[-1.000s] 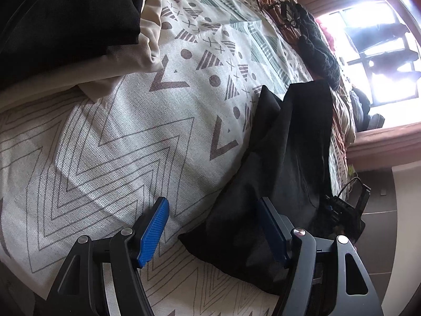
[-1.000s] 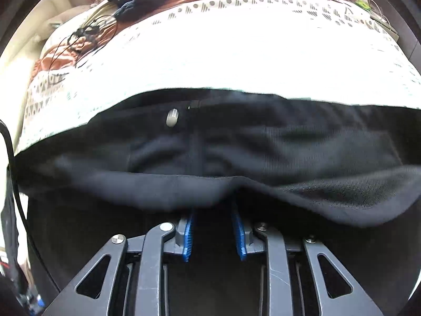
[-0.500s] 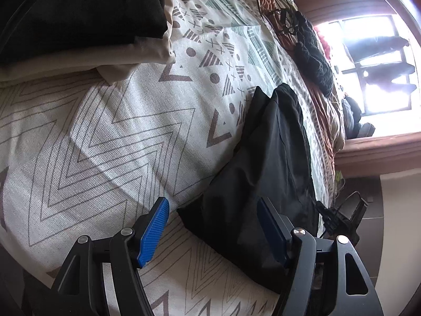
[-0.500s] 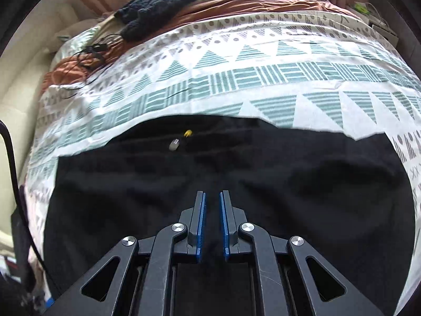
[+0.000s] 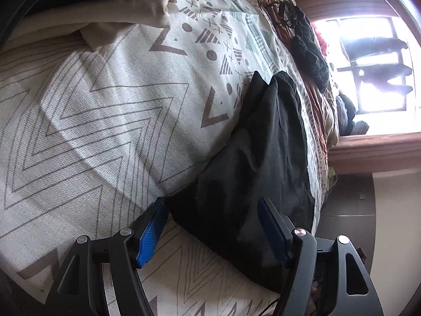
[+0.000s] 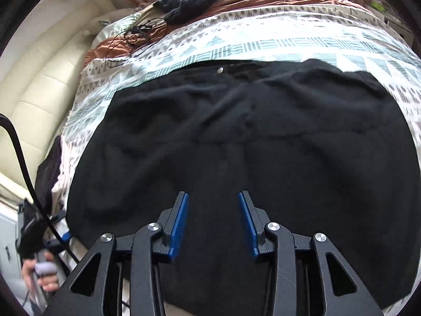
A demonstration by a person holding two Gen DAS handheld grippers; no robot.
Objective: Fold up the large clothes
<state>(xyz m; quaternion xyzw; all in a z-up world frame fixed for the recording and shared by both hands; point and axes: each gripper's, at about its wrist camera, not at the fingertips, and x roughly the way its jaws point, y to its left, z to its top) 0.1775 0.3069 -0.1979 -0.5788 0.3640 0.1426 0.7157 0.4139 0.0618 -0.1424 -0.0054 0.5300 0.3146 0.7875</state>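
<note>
The black fabric garment (image 6: 236, 144) lay folded flat on the white bedspread w/ grey and teal geometric print (image 6: 263, 44), filling the centre and lower part of the right wrist view; in the left wrist view it ran from centre down to lower right. The right gripper (image 6: 213, 221) hovered over it at bottom centre, jaws opening, nothing pinched between them, cloth only beneath. The left gripper (image 5: 210, 226) sat bottom centre of its view, jaws wide, straddling the garment's near corner w/o pressing it. Judged step: one fold just laid and let go. Next prob. needs both grippers to take an edge each, close on the cloth and carry it across for another fold, keeping layers aligned.
</note>
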